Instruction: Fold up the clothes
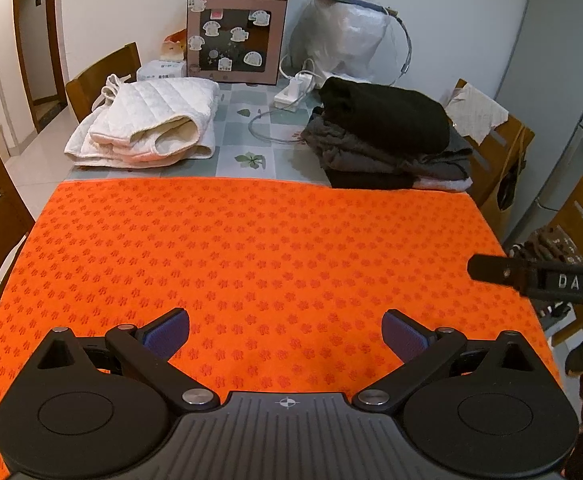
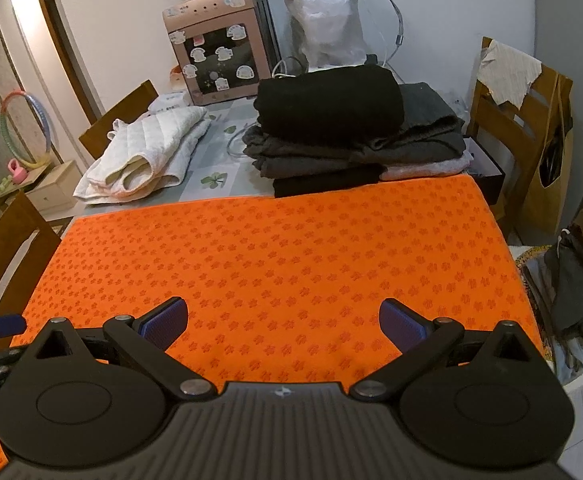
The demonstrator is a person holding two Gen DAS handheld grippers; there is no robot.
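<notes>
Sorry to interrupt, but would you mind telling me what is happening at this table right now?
A person holds two handheld grippers over an orange patterned cloth spread flat on the table. The left gripper and right gripper are both open and hold nothing. Beyond the cloth sit a stack of folded dark clothes and a folded white quilted garment. Neither gripper touches any clothing at this moment.

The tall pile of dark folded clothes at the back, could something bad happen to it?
Maybe. The stack of black and grey folded clothes sits right against the far edge of the orange patterned mat, so pulling the mat might topple it. A thin clear looped cable lies beside the stack and could snag. Both the left gripper and the right gripper are open, empty.
</notes>
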